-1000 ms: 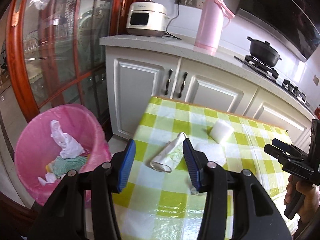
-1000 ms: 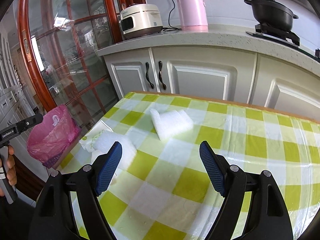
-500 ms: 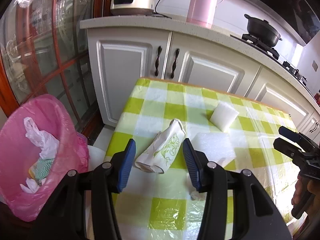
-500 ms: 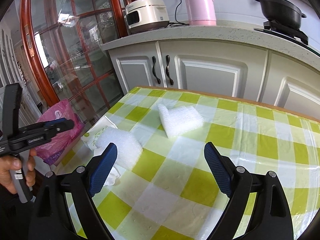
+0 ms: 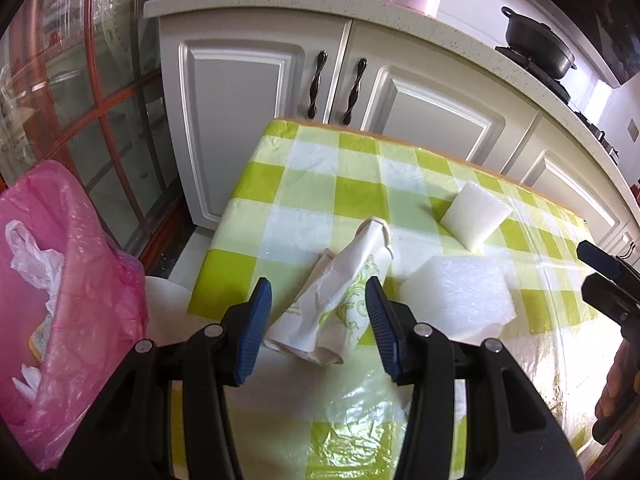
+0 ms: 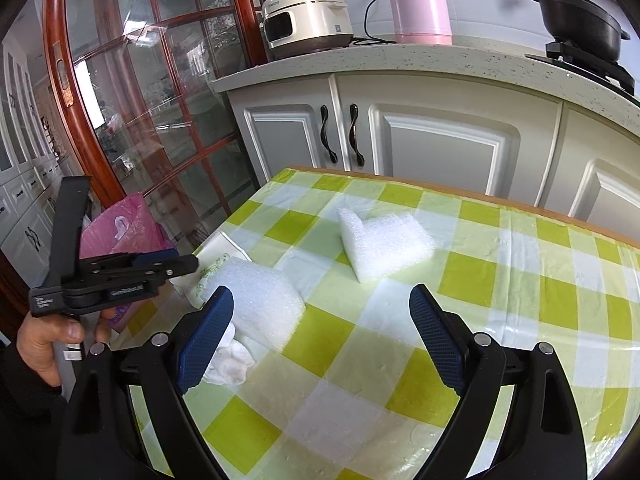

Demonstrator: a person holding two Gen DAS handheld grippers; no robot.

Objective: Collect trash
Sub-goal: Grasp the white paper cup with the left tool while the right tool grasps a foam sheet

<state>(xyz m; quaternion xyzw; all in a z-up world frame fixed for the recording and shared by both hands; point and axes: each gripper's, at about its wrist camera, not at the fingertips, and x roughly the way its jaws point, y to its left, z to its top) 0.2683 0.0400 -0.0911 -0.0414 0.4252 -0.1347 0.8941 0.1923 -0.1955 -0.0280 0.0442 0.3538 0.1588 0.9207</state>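
A crushed white paper cup with green print [image 5: 334, 304] lies on the green-checked table [image 5: 320, 184] near its left edge. My left gripper [image 5: 318, 320] is open, its jaws on either side of the cup's near end, not closed on it. Two white foam pieces lie beside it: a large one [image 5: 456, 300] [image 6: 256, 300] and a smaller one [image 5: 476, 220] [image 6: 384, 240]. A crumpled white tissue [image 6: 228, 360] lies by the large foam. My right gripper [image 6: 320, 336] is open and empty over the table. The pink-lined trash bin [image 5: 52, 288] stands left of the table.
White cabinets [image 5: 240, 92] and a counter with a rice cooker [image 6: 306, 20], pink thermos [image 6: 420, 0] and black pot [image 6: 580, 24] stand behind the table. A wood-framed glass door [image 6: 140, 100] is on the left. The bin holds crumpled trash.
My left gripper has moved forward and down from beside the bin to straddle the paper cup. My right gripper has shifted slightly forward over the table.
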